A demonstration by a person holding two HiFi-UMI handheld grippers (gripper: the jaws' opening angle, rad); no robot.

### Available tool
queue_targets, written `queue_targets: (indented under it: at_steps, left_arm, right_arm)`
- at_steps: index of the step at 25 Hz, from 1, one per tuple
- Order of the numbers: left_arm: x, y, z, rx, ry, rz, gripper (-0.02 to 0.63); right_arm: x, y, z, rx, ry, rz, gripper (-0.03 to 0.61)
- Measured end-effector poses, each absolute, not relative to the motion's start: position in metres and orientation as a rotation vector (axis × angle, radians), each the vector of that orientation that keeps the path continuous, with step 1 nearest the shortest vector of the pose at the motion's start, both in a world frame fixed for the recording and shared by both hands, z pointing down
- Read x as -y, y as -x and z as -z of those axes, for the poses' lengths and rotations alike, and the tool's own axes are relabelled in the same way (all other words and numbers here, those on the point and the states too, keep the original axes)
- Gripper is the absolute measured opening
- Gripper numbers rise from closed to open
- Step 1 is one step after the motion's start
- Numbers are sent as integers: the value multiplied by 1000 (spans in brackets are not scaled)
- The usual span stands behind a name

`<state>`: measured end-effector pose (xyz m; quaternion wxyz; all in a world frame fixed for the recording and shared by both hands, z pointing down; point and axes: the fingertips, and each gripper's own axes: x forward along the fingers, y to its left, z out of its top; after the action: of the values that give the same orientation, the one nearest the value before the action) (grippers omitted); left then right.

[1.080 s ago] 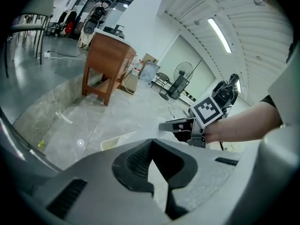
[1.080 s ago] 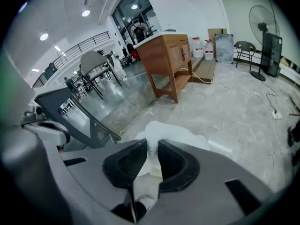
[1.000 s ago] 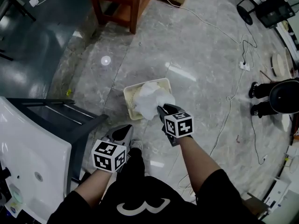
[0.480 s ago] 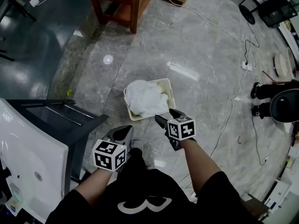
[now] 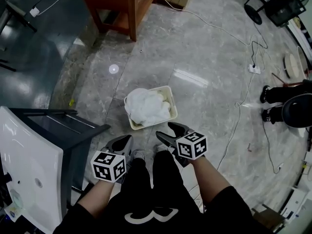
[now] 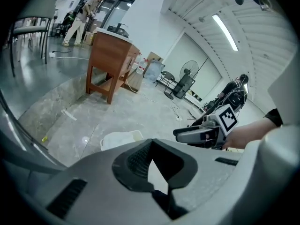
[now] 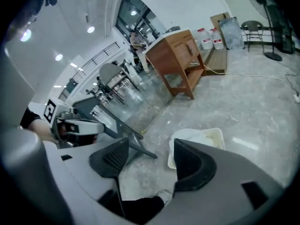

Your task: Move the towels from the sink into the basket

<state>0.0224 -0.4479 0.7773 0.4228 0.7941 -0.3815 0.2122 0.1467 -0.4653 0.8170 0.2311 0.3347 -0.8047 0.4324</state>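
Observation:
A cream basket (image 5: 173, 107) stands on the grey stone floor with white towels (image 5: 145, 106) heaped in it; the same basket (image 7: 213, 136) shows beyond the right jaws. My right gripper (image 5: 165, 130) hangs just short of the basket on the near side. Its jaws have just been opening and stand wide apart with nothing between them (image 7: 150, 146). My left gripper (image 5: 122, 143) is lower left of the basket, its tips together and empty (image 6: 151, 146). The white sink (image 5: 27, 165) is at the far left; its bowl shows no towel.
A dark metal stand (image 5: 73, 126) carries the sink. A wooden cabinet (image 5: 117, 4) stands at the top. A cable (image 5: 239, 116) snakes across the floor to the right, where a person (image 5: 292, 101) stands. The holder's legs and shoes (image 5: 139, 155) are below the grippers.
The right gripper let go of the white towel, which dropped into the basket. That gripper then drew back from the basket toward the body. The left gripper barely shifted.

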Motion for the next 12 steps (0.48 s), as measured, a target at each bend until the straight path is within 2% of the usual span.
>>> queue_targets:
  at_steps: [1, 2, 6, 12]
  left_arm:
    - [451, -23, -768, 972, -1988, -515, 6]
    - [455, -23, -758, 990, -1989, -498, 6]
    - [465, -29, -708, 1056, -1996, -441, 6]
    - [462, -59, -598, 1067, -2047, -321, 6]
  right_arm:
    - [467, -144, -798, 2272, -880, -1168, 297]
    - [469, -141, -779, 2327, -840, -1137, 256]
    - [475, -135, -694, 2499, -718, -1015, 10]
    - [480, -136, -556, 2727, -617, -1030, 3]
